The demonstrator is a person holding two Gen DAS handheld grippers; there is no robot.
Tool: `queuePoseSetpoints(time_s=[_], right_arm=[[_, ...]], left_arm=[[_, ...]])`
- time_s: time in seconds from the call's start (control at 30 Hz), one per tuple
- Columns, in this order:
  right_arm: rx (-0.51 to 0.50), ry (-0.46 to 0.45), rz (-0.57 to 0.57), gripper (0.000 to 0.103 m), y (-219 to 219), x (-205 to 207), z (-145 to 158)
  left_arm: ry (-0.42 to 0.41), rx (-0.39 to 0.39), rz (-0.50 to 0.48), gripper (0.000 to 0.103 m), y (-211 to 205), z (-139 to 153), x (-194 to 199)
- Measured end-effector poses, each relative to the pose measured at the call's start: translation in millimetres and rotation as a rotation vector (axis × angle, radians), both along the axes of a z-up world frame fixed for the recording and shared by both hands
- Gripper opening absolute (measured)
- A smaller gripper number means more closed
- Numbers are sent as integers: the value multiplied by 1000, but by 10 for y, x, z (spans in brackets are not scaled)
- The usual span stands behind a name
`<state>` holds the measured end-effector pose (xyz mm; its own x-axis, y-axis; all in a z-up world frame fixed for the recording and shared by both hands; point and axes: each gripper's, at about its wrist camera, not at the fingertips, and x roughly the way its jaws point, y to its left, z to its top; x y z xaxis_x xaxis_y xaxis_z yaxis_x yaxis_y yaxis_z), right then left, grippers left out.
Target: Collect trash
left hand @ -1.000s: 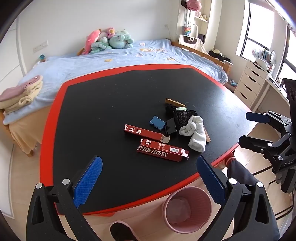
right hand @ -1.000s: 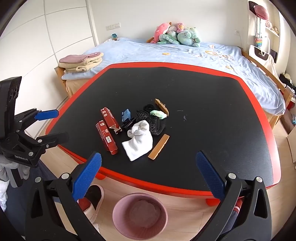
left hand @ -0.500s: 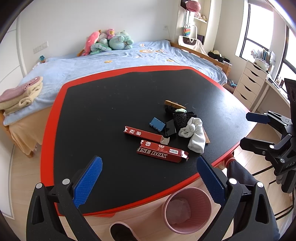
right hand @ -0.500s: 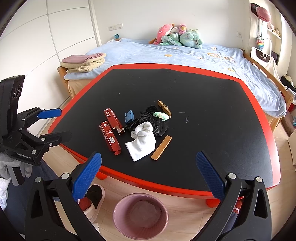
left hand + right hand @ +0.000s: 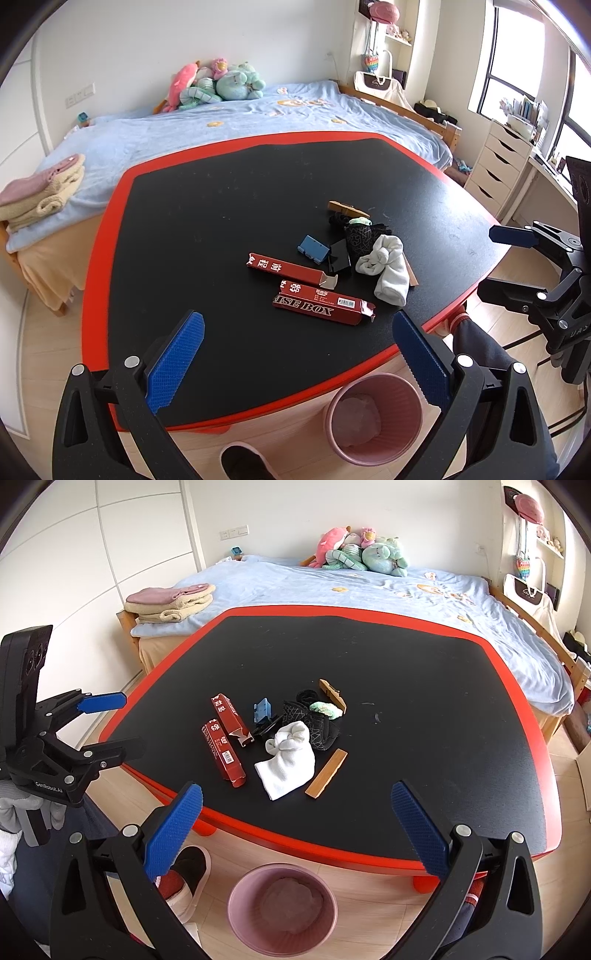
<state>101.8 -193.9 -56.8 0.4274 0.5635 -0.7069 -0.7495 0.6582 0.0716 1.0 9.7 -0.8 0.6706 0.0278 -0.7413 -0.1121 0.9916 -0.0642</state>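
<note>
While both grippers hang short of the table point(image 5: 110, 236), nothing yet collected
Change: view drawn slightly back from a second ago; clutter unmoved, so collecting not begun
Left gripper point(image 5: 295, 350): jaws wide, empty, touching nothing
Right gripper point(image 5: 295, 819): jaws wide, empty, clear of the table edge
Trash: two red boxes point(image 5: 321, 306), white sock point(image 5: 288, 764), wooden strip point(image 5: 327, 773), small dark bits clustered mid-table
Bin point(image 5: 282, 908): pink, on floor just below near edge
</note>
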Motion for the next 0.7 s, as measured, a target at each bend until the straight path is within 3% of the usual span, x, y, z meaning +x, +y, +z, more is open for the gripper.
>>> queuePoseSetpoints(time_s=[0.7], right_arm=[[-3, 9, 5, 100, -3, 19, -37]], left_arm=[[2, 1, -5, 98, -17, 13, -2]])
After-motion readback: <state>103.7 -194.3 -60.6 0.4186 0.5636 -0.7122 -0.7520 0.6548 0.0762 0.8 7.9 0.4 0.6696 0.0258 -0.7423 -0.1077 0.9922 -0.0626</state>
